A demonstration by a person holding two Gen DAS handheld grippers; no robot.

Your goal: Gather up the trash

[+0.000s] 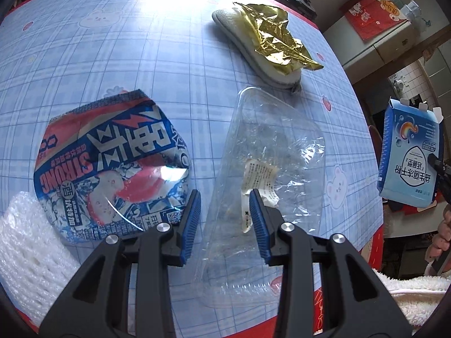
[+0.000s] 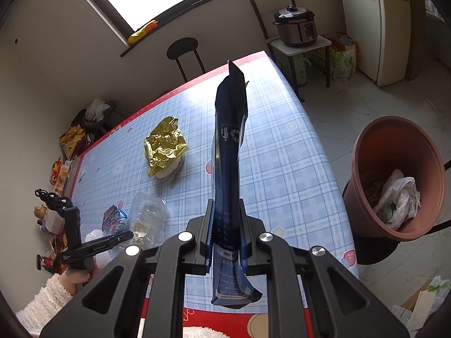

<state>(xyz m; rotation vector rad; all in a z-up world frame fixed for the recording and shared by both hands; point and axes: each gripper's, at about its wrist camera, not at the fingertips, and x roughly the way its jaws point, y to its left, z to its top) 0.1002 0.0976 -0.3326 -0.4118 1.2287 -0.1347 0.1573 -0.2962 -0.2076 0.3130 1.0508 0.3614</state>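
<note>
On the blue checked tablecloth, left to right: white foam netting, a crushed "STRONG" can, then a clear plastic tray. The left gripper hangs parted over the tray's edge, pads not pressing. The right gripper clamps a blue carton beside the terracotta pot.

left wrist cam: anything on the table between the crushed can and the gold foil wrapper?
No. In the left wrist view only bare checked tablecloth lies between the crushed can and the gold foil wrapper.
</note>
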